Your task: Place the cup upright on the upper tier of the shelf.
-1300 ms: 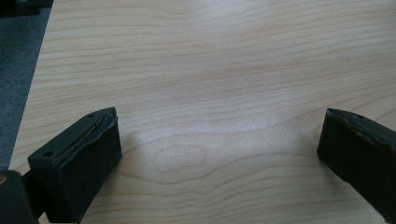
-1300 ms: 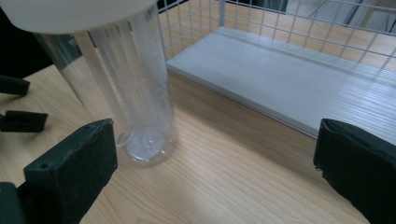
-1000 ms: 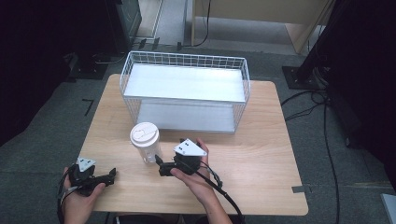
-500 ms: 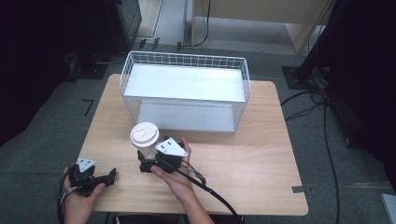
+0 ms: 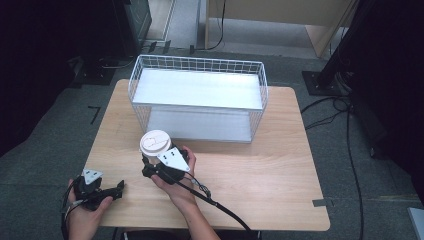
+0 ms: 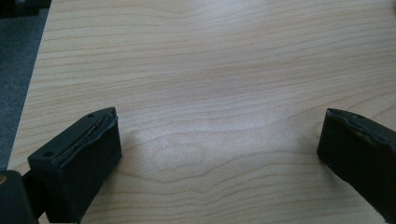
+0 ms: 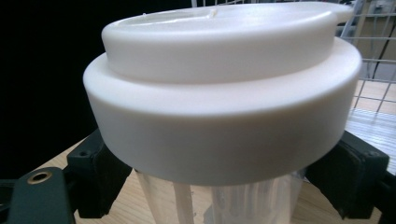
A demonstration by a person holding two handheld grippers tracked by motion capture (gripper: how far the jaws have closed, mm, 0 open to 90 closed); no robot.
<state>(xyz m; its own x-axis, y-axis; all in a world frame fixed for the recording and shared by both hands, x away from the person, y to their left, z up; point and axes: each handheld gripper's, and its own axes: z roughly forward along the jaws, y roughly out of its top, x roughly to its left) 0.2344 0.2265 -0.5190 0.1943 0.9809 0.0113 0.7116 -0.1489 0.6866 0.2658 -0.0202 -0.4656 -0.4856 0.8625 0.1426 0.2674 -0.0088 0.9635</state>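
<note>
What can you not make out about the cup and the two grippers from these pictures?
- Cup contents: in the right gripper view the lid covers the top and the bottom edge cuts off the clear body.
- Right gripper grip: its jaws flank the cup below the lid, but the lid's rim hides any contact.
- Cup base: in the high view the hand and gripper cover it.
- Left gripper: bottom edge cuts off its jaws.

In the right gripper view, the cup (image 7: 233,196) was cut off below its lid (image 7: 224,93) by the bottom edge. The lid hid the contact between both jaws and the cup wall. In the high view, the right gripper (image 5: 159,167) covered the cup body.
</note>
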